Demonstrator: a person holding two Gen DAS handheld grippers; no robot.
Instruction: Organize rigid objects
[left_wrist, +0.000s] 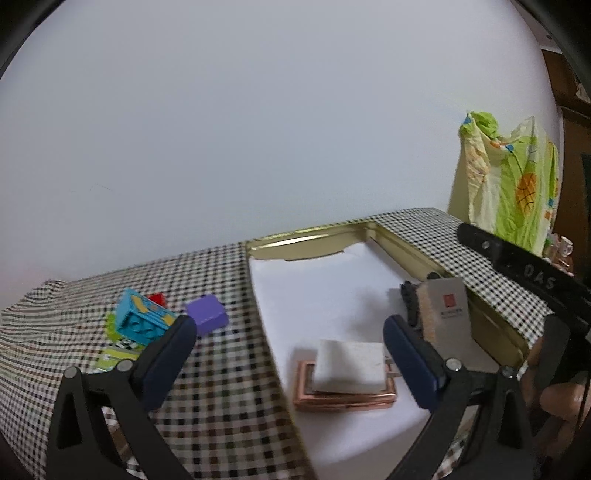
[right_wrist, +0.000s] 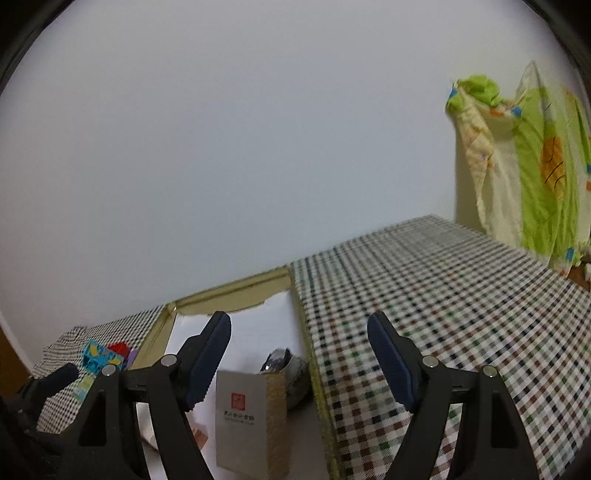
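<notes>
My left gripper (left_wrist: 288, 349) is open and empty, above the edge of a gold tray (left_wrist: 306, 236) lined with white paper. In the tray lie a white block (left_wrist: 349, 365) on a copper frame (left_wrist: 343, 400), and an upright grey box (left_wrist: 448, 310) with a red seal beside a dark object (left_wrist: 408, 299). On the checked cloth to the left sit a purple block (left_wrist: 207, 314), a blue brick (left_wrist: 142, 319) and a red piece (left_wrist: 157, 298). My right gripper (right_wrist: 299, 365) is open and empty, above the grey box (right_wrist: 245, 417) and the tray's right wall (right_wrist: 317, 380).
A checked cloth (right_wrist: 443, 314) covers the table on both sides of the tray. A green and yellow patterned cloth (left_wrist: 509, 184) hangs at the back right. A plain white wall stands behind the table. The toy pile also shows in the right wrist view (right_wrist: 103, 354).
</notes>
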